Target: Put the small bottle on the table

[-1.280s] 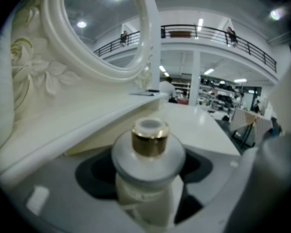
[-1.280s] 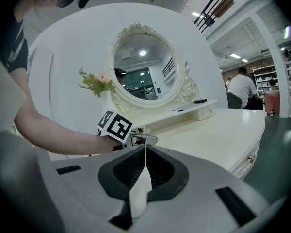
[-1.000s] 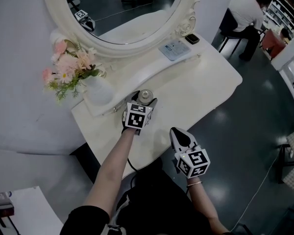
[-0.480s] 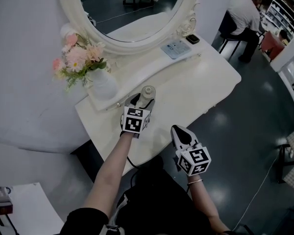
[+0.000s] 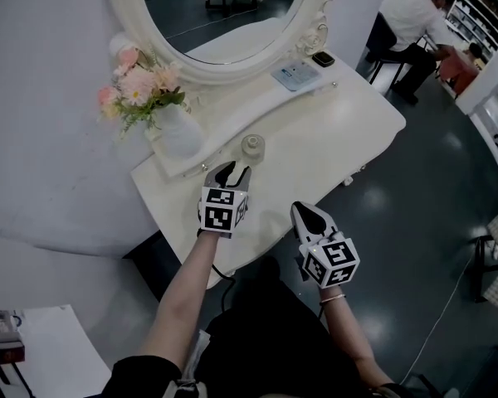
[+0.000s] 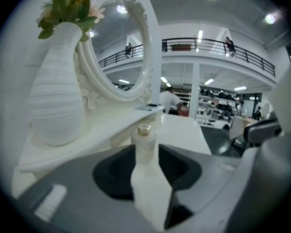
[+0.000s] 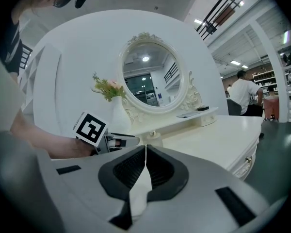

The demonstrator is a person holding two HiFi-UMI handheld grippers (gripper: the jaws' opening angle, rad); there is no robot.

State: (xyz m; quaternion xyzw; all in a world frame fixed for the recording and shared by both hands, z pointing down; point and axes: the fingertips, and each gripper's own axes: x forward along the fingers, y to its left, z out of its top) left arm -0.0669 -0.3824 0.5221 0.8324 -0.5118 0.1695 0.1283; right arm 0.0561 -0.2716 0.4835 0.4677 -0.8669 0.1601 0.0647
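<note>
Small bottle [image 5: 251,146]: pale, gold-capped, upright on the white counter [image 5: 332,139], just in front of the raised shelf under the oval mirror [image 5: 224,15], with a white vase of pink flowers [image 5: 176,131] to its left. Left claw [image 5: 229,172]: just short of the bottle and not touching it, jaws apart and closing, nothing between the pads. Right claw [image 5: 302,212]: jaws together, empty, near the counter's front edge, well apart from the bottle.

One overhead, two low
All share the glossy white dressing table [image 5: 332,139]; both gripper views look across it from close by.
</note>
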